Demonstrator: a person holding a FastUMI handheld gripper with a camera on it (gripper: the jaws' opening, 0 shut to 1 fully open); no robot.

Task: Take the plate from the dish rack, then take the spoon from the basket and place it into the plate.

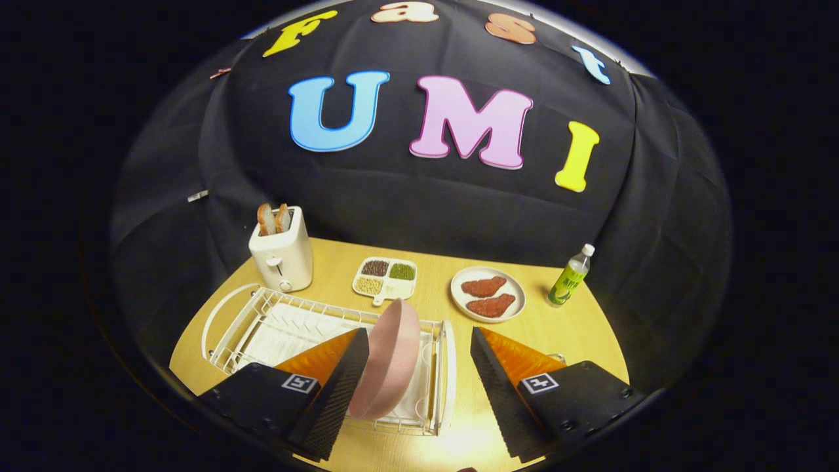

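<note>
Gripper [413, 387] hovering with jaws spread wide, the pink plate [387, 360] standing on edge between them in the white dish rack [262, 328].

The left finger is sitting just beside the plate's back, the right finger well apart. Beyond are standing a toaster [282, 255] holding bread, a divided dish [385, 278] of grains, a plate of meat [488, 295] and a green-labelled bottle [570, 278], its writing too small to read.

Tabletop [341, 252] warmly lit, glare patch near front edge; surroundings dim; fisheye bends edges; focus sharp.
</note>
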